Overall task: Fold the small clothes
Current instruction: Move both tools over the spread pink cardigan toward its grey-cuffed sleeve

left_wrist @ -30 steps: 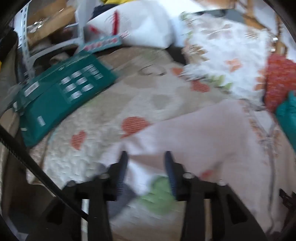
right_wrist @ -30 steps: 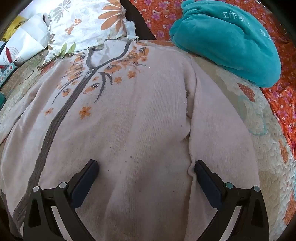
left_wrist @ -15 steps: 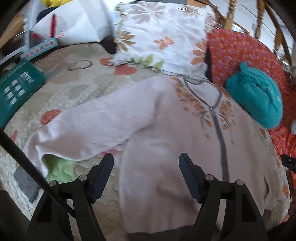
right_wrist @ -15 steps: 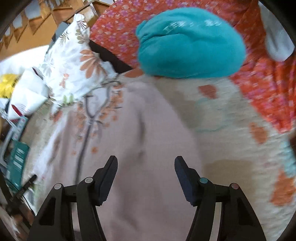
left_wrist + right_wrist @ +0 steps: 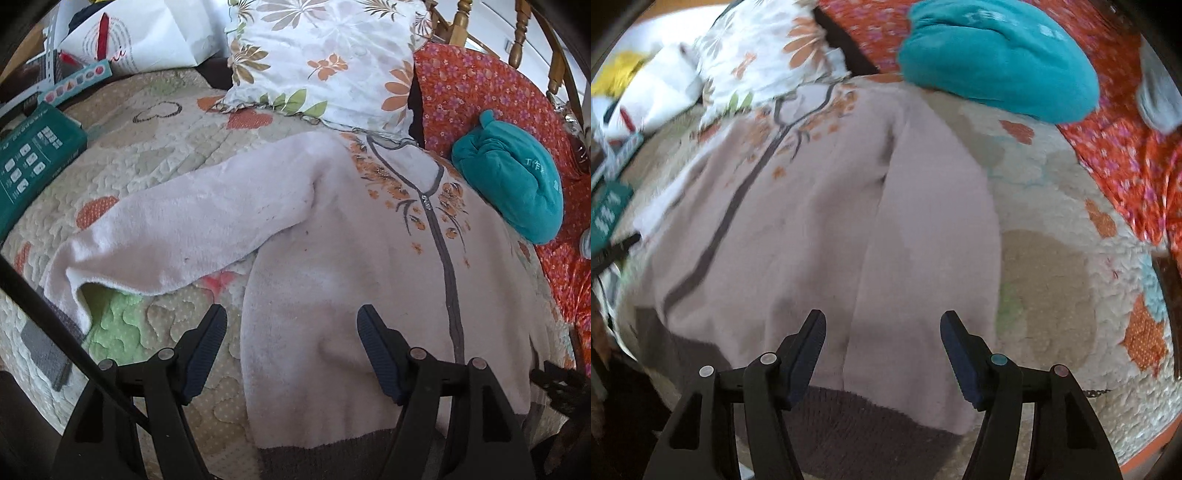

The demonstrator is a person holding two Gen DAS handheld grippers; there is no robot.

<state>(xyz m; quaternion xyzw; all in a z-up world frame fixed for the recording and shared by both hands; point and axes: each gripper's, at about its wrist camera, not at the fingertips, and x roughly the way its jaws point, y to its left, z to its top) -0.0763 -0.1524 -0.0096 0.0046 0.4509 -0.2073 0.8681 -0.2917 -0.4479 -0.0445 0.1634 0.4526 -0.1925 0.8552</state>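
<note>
A pale pink zip cardigan [image 5: 351, 266] with orange flower embroidery and a dark hem lies flat, front up, on a quilted bedspread [image 5: 147, 155]. One sleeve [image 5: 184, 229] stretches out to the left. The other sleeve [image 5: 934, 229] lies folded along the body's right side. My left gripper [image 5: 291, 321] is open and empty, hovering over the lower left edge of the body. My right gripper [image 5: 882, 325] is open and empty, above the lower part near the folded sleeve.
A floral pillow [image 5: 325, 55] lies past the collar. A teal plush bundle [image 5: 513, 177] sits on an orange flowered cloth [image 5: 480, 85] at right. A green box [image 5: 33, 158] and a white bag [image 5: 147, 33] are at the far left. Wooden spindles [image 5: 517, 29] stand behind.
My left gripper released the left sleeve, opened wide and swung right over the cardigan's body. My right gripper narrowed slightly and moved back toward the hem and right sleeve.
</note>
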